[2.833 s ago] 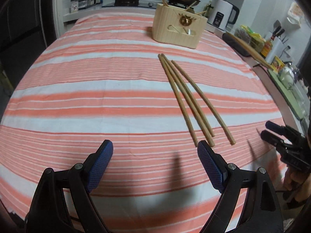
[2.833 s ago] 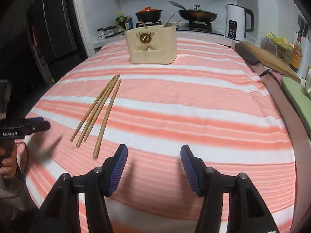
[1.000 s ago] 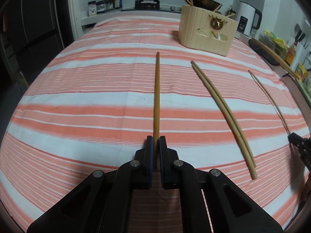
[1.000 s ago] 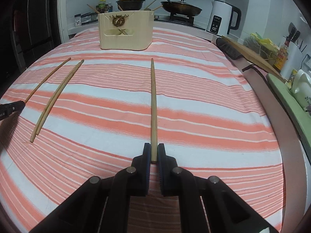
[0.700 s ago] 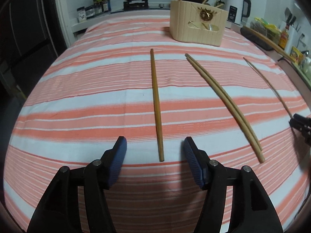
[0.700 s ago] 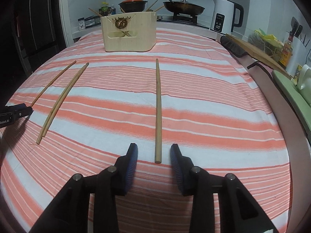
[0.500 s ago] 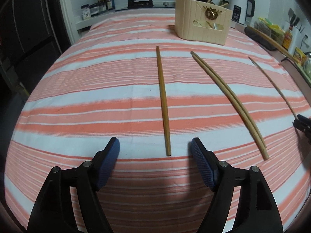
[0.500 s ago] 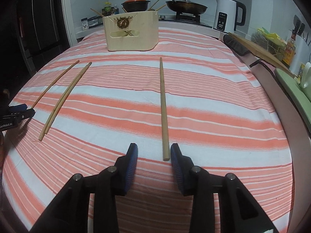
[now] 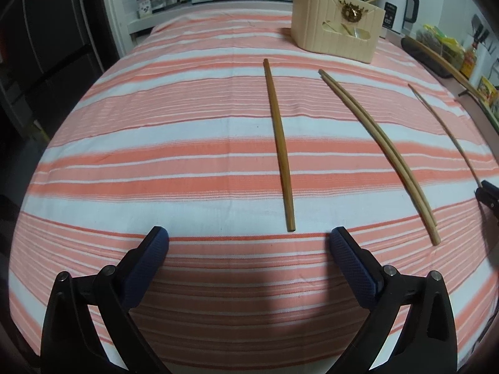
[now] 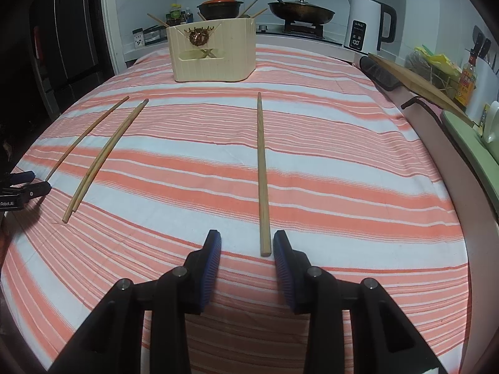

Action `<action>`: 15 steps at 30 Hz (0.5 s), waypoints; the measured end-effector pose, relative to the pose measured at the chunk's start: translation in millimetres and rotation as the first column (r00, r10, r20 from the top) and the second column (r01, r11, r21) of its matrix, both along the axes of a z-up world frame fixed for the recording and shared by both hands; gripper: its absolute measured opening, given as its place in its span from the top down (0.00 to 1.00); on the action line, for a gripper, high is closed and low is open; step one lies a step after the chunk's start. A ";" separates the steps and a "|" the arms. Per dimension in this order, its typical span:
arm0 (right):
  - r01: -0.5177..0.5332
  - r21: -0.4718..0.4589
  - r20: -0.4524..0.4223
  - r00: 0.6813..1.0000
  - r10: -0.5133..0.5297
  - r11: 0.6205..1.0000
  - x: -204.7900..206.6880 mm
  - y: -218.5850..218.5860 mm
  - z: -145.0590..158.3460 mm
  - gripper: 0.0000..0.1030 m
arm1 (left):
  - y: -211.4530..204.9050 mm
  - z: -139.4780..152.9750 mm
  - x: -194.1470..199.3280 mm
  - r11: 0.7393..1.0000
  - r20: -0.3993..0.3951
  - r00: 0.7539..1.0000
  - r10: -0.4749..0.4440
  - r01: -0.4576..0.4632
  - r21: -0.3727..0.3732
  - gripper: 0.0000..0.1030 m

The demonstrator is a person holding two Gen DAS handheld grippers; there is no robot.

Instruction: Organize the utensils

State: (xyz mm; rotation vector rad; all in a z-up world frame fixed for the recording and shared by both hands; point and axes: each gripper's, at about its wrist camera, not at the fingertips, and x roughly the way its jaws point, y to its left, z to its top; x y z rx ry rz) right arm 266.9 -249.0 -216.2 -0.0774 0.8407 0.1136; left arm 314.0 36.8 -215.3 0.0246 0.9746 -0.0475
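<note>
Several wooden chopsticks lie on the striped cloth. In the left wrist view, one chopstick (image 9: 279,143) lies just ahead of my open, empty left gripper (image 9: 249,246); a pair (image 9: 379,152) lies to its right, and another chopstick (image 9: 443,127) lies farther right. In the right wrist view, that last chopstick (image 10: 262,171) lies just ahead of my open right gripper (image 10: 248,246), its near end between the fingertips, untouched. The pair (image 10: 106,155) and the left chopstick (image 10: 87,137) lie at left. A cream utensil holder (image 10: 213,54) with chopsticks inside stands at the back; it also shows in the left wrist view (image 9: 336,35).
The table's cloth (image 10: 343,162) ends at a pink edge on the right. A wooden board (image 10: 418,84), a kettle (image 10: 368,25), a pan (image 10: 299,9) and a pot (image 10: 220,4) sit beyond. My left gripper's tips (image 10: 28,184) show at the right wrist view's left edge.
Both grippers held a chopstick a second ago, then opened and let it lie on the cloth. Both have since drawn back slightly; the left jaws have widened further.
</note>
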 end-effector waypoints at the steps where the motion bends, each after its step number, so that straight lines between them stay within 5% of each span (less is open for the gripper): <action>1: 0.001 0.000 0.000 1.000 -0.001 1.000 0.2 -0.6 0.0 0.66 | -0.1 0.1 0.2 1.000 0.000 1.000 0.000 0.000 -0.001 0.01; 8: 0.006 0.001 -0.004 1.000 -0.006 1.000 3.3 -1.0 0.8 0.66 | -1.5 1.4 -1.4 1.000 0.017 1.000 -0.006 0.006 -0.005 0.02; 13: 0.006 0.004 -0.006 1.000 -0.006 1.000 3.5 -2.2 0.4 0.65 | -14.0 6.3 -5.0 0.998 0.062 0.996 -0.064 0.064 -0.003 0.27; 15: 0.006 0.004 -0.005 1.000 -0.006 1.000 3.7 -2.1 0.4 0.65 | -17.0 7.9 -7.1 0.997 0.075 0.994 -0.080 0.081 -0.007 0.45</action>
